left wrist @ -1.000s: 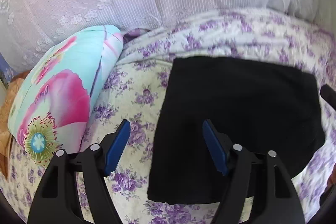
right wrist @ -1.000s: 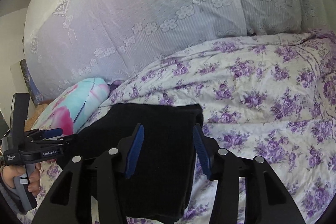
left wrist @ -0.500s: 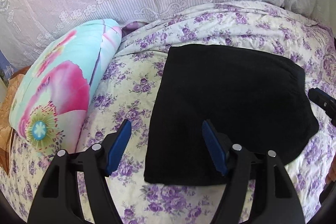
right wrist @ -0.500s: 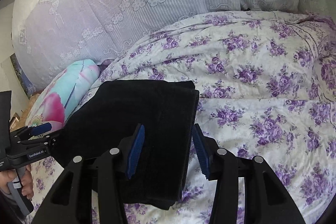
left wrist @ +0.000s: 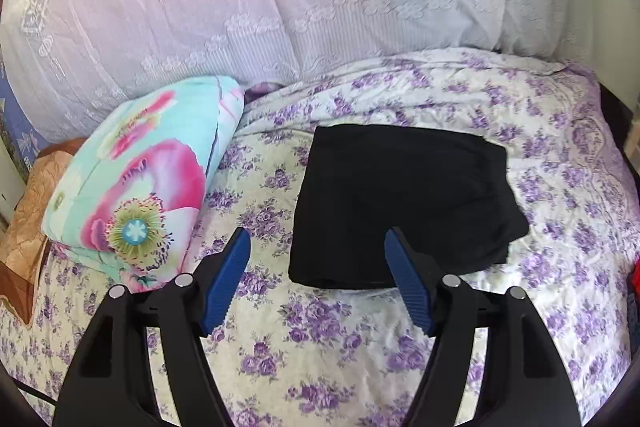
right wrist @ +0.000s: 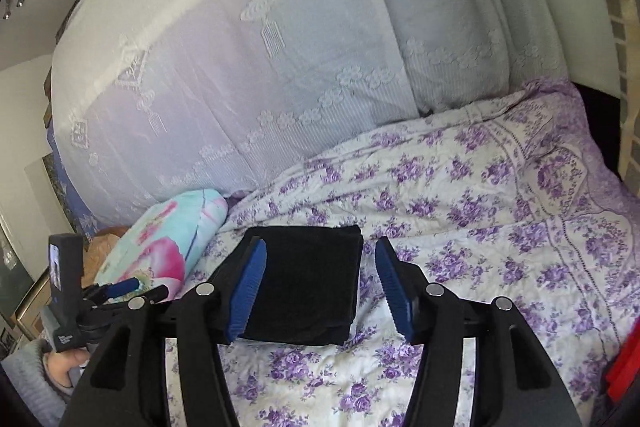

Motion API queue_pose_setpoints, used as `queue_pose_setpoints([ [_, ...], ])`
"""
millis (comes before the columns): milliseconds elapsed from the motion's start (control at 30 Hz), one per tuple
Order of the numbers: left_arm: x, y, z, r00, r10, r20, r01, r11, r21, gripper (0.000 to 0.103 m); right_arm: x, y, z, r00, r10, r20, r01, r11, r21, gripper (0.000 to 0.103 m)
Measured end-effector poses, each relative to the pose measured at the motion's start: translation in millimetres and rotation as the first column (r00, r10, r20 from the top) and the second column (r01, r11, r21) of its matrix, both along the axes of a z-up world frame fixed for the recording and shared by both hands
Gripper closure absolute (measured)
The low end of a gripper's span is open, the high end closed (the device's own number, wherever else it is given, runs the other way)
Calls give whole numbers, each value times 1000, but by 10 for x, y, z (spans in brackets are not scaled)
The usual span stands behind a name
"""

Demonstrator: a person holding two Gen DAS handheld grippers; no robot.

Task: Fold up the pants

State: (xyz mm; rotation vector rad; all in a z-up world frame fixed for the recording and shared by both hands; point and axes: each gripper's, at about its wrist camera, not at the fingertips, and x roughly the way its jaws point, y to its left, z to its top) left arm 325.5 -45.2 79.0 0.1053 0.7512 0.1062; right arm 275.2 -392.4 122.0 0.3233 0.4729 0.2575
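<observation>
Nearest the lenses, both tools are standing clear of the work. The left gripper point(left wrist: 317, 283) is holding its blue fingers point(left wrist: 226, 283) spread wide with nothing between them, only flowered bedspread point(left wrist: 320, 355) showing in the gap. The right gripper point(right wrist: 318, 285) is widening its jaws at this moment; the dark cloth seen between its fingers point(right wrist: 246, 287) is lying on the bed beyond them, not pinched. Compared with a second ago, both cameras are sitting higher and further back, and the garment is appearing smaller in each view.

Beyond the fingertips, the black pants point(left wrist: 400, 203) are resting as a compact rectangular stack, flat on the bedspread, edges fairly square, one lower corner bulging slightly outward.

Further left, a floral pillow point(left wrist: 140, 187) is lying beside the stack, not touching it. At the back, a white lace curtain point(left wrist: 280, 7) is hanging.

Assessment: the release and withdrawal are suggesting the folding is finished, nothing remaining in hand
</observation>
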Motion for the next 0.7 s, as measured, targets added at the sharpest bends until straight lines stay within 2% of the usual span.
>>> queue_pose_setpoints([
  [100,-284,-56,166,999,-19,29,19,1000,0,35,-390,-125,288,1000,-4,-9,4,1000,21,41],
  [167,-515,-91,269,998,-41,50,41,999,-2,35,-677,-180,480,1000,-11,5,10,999,32,35],
  [367,-1191,-131,479,992,-88,88,87,996,9,35,-1664,-107,999,998,-8,59,12,997,-71,29],
  [533,-1685,-144,594,985,-126,114,127,992,-2,35,-2550,-70,1158,997,-10,73,19,991,-131,26],
  [700,-1987,-207,598,981,-156,117,158,987,-3,35,-3205,-244,1207,996,-76,42,81,984,-161,24],
])
